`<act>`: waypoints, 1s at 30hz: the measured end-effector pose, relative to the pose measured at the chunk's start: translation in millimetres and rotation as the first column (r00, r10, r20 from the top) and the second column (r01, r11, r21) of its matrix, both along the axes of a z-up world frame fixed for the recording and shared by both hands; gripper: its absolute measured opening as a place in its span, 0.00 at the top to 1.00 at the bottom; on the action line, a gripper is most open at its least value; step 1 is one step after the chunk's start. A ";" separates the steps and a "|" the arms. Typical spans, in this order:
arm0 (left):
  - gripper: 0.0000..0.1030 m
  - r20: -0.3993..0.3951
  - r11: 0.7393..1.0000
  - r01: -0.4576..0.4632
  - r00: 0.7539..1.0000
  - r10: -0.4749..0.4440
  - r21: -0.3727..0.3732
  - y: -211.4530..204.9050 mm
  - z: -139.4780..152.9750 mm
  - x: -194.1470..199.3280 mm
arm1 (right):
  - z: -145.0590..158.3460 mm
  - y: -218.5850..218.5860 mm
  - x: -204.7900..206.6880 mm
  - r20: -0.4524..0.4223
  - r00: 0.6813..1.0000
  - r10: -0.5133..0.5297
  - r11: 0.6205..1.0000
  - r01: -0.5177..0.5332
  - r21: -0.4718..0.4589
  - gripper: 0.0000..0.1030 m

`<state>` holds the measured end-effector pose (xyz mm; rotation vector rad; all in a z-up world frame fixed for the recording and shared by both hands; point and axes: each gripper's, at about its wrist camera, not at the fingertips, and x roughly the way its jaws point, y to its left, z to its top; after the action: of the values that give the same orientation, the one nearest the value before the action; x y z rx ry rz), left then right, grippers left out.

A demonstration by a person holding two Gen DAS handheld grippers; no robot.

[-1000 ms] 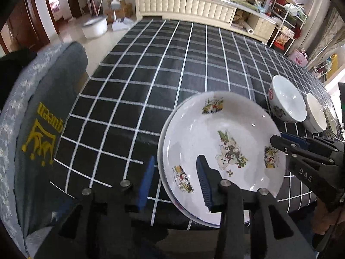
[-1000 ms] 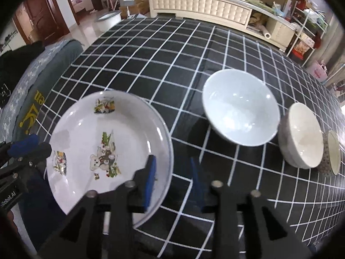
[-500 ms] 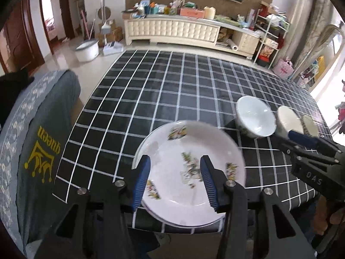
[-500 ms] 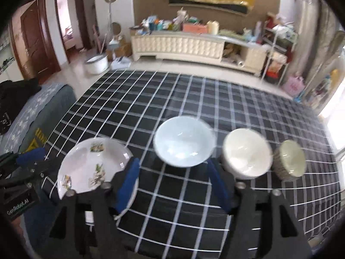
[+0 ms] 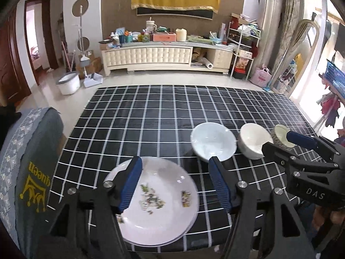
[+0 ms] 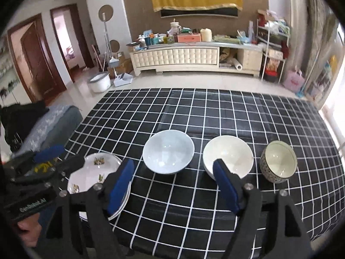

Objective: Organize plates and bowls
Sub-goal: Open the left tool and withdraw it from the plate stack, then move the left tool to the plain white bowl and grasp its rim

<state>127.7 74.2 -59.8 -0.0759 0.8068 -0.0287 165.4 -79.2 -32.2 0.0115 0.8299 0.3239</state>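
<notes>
A stack of white picture plates (image 5: 159, 205) (image 6: 92, 172) lies at the table's near left edge. To its right stand a pale blue bowl (image 5: 212, 143) (image 6: 168, 152), a white bowl (image 5: 253, 143) (image 6: 228, 155) and a small patterned bowl (image 5: 280, 135) (image 6: 279, 161) in a row. My left gripper (image 5: 175, 185) is open and empty, raised above the plates. My right gripper (image 6: 173, 186) is open and empty, raised in front of the bowls.
The table wears a black cloth with white grid lines (image 5: 172, 112). A grey chair back with a yellow crown print (image 5: 30, 172) stands at the table's left. A cream cabinet (image 5: 163, 57) and a shelf rack (image 5: 243, 49) stand across the room.
Both grippers have lifted up and back from the plates and opened wider. The plates and bowls stay in place on the table.
</notes>
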 end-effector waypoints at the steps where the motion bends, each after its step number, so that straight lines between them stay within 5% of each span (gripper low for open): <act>1: 0.40 -0.007 1.000 0.009 1.000 -0.009 -0.012 -2.9 0.8 3.9 | 1.0 -2.9 2.3 0.000 1.000 -0.005 1.000 0.005 0.000 0.23; 6: 0.40 -0.028 1.000 0.017 0.999 -0.017 -0.020 -15.3 0.1 24.4 | 0.5 -4.3 20.3 0.018 1.000 -0.011 0.997 0.013 -0.082 0.23; 17: 0.40 -0.076 0.998 0.061 0.995 -0.061 -0.002 -34.3 -14.6 76.4 | -24.3 0.7 64.3 -0.051 0.996 0.068 0.992 -0.073 -0.101 0.23; 30: 0.41 -0.186 0.998 0.051 0.981 -0.056 -0.035 -17.4 -56.4 134.2 | -75.9 18.9 109.1 -0.199 0.973 0.118 0.988 -0.135 -0.077 0.54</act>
<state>261.9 56.8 -116.2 -0.0863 0.9968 -0.0856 274.4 -60.3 -108.1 -0.0958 1.0404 0.4101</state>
